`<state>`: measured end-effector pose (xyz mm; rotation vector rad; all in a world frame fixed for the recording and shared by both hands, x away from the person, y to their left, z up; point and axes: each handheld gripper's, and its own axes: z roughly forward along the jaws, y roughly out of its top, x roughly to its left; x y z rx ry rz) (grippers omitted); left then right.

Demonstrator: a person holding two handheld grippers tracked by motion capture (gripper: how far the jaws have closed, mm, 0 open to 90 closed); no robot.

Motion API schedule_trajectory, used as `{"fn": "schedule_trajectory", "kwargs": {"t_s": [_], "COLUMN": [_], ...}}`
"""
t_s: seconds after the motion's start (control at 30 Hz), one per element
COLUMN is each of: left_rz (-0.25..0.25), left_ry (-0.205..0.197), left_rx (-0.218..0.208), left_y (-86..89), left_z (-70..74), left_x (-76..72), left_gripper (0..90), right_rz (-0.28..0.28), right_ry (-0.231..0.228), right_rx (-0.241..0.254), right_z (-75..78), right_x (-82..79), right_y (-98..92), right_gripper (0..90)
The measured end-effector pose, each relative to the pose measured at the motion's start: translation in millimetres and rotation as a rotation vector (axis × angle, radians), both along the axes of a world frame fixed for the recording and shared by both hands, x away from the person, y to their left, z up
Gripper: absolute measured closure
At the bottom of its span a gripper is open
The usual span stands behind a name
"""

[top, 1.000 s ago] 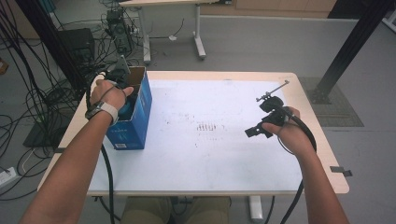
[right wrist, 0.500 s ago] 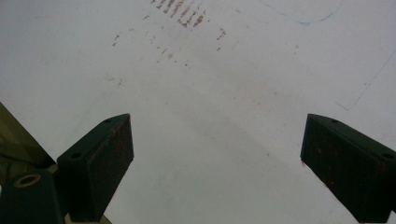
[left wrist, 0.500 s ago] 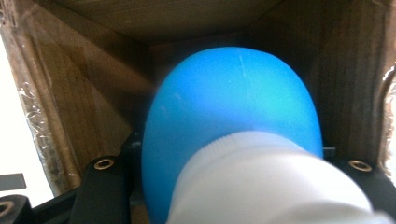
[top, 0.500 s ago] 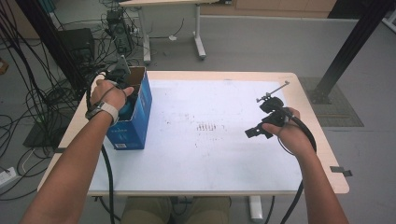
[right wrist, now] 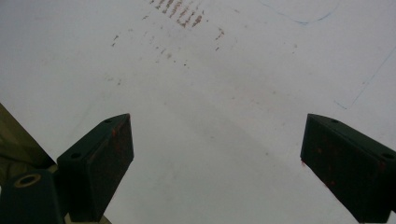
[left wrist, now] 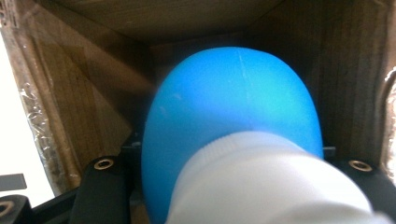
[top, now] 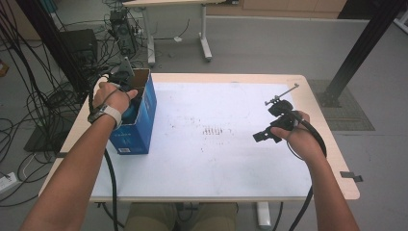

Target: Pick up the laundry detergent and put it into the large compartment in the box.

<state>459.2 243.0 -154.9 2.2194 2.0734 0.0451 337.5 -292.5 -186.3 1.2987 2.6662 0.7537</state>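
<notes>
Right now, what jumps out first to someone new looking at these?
The blue box at the table's left edge, with the left gripper down inside it, shut on a blue bottle with a white cap. On the right, the right gripper hangs open over the stained white tabletop.

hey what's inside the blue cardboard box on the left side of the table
The left tongs reach into the blue box, shut on a blue bottle with a white cap. The bottle hides the box bottom.
</notes>
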Motion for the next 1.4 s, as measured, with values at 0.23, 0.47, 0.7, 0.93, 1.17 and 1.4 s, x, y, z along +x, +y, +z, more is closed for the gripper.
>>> {"fn": "schedule_trajectory", "kwargs": {"t_s": [0.23, 0.47, 0.7, 0.93, 1.17, 1.4], "left_rz": [-0.002, -0.003, -0.011, -0.02, -0.022, -0.017], "left_ry": [-0.005, -0.014, -0.019, -0.025, -0.029, -0.026], "left_rx": [-0.003, -0.011, -0.01, -0.003, 0.002, -0.004], "left_y": [0.3, 1.8, 3.0, 2.1, 1.4, 2.4], "left_z": [-0.1, 0.8, 0.5, 0.4, 0.9, 3.1], "left_x": [-0.6, -1.8, -2.7, -3.9, -5.0, -5.0], "left_gripper": [38.8, 34.6, 31.6, 30.3, 29.4, 29.3], "right_rz": [-0.001, 0.001, 0.004, 0.006, 0.012, 0.009], "right_ry": [0.002, 0.0, 0.003, 0.003, 0.004, 0.004], "right_rx": [0.0, -0.001, -0.002, -0.003, -0.002, -0.004], "right_z": [-0.2, 0.2, -0.1, -0.1, 0.0, 1.0], "right_x": [0.3, 0.5, 1.5, 2.2, 2.6, 1.8], "right_y": [0.1, 0.9, 2.7, 4.3, 5.8, 6.3], "right_gripper": [9.5, 9.5, 9.5, 9.5, 9.5, 9.4]}}
